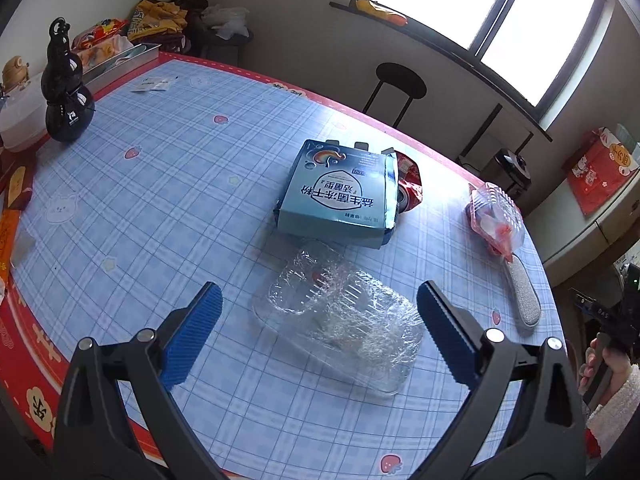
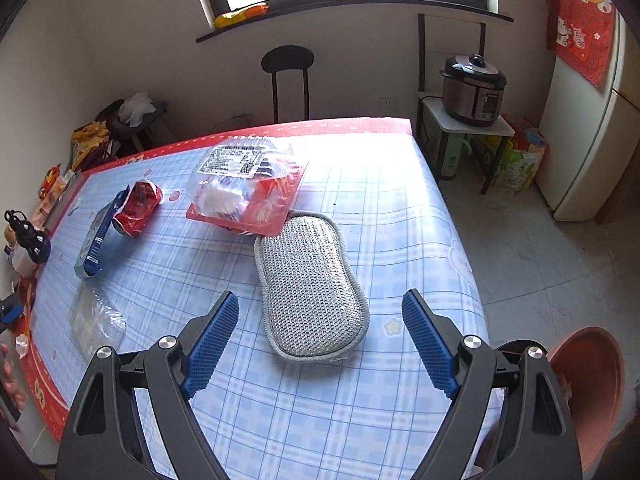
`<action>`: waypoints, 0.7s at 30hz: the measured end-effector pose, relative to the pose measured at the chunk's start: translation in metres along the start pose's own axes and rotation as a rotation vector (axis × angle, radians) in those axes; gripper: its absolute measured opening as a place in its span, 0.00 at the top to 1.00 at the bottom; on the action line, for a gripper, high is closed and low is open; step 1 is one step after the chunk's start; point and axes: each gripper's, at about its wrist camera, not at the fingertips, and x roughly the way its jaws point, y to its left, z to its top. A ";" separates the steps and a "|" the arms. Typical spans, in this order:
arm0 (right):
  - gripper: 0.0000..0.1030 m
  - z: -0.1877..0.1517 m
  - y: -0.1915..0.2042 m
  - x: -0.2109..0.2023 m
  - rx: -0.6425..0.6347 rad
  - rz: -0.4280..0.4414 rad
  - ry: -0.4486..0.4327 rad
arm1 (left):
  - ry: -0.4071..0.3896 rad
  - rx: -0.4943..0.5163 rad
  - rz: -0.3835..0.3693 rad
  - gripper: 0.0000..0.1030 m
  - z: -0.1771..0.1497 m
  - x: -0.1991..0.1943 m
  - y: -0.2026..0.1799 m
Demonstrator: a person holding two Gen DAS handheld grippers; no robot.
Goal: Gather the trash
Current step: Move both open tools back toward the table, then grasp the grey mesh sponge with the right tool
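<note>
Here the left gripper (image 1: 320, 320), jaws wide and empty, is shown with the clear plastic tray (image 1: 340, 316) lying directly between and ahead (long axis skewed to the jaws). The right gripper (image 2: 320, 340), likewise wide and empty, is shown over a grey scrubbing pad (image 2: 310, 284).

Clear tray (image 1: 340, 316) on bench (image 1: 160, 184), nearest left camera. Box (image 1: 340, 192) behind tray, can (image 1: 410, 184) touching box's right side. Blister pack (image 2: 248, 184) right of can, overlapping far end of scrub pad (image 2: 310, 286). Gourd bottle (image 1: 66, 92) at bench's left edge. Stool (image 2: 288, 76) behind bench.
</note>
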 end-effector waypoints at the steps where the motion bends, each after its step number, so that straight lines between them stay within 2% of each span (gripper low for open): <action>1: 0.20 0.003 0.001 0.010 -0.009 -0.006 0.018 | 0.011 -0.007 0.000 0.06 -0.001 0.005 0.003; 11: 0.20 0.021 0.001 0.096 -0.036 -0.085 0.179 | 0.082 -0.063 -0.003 0.06 -0.019 0.034 0.014; 16: 0.19 0.017 -0.011 0.109 0.081 -0.008 0.195 | 0.093 -0.072 -0.005 0.06 -0.022 0.035 0.014; 18: 0.20 0.015 -0.009 0.108 0.072 -0.005 0.201 | 0.097 -0.078 -0.009 0.06 -0.023 0.036 0.013; 19: 0.22 0.013 -0.006 0.107 0.059 0.004 0.211 | 0.100 -0.080 -0.009 0.06 -0.023 0.038 0.014; 21: 0.33 0.010 0.002 0.104 0.036 0.042 0.228 | 0.107 -0.087 -0.013 0.06 -0.023 0.040 0.012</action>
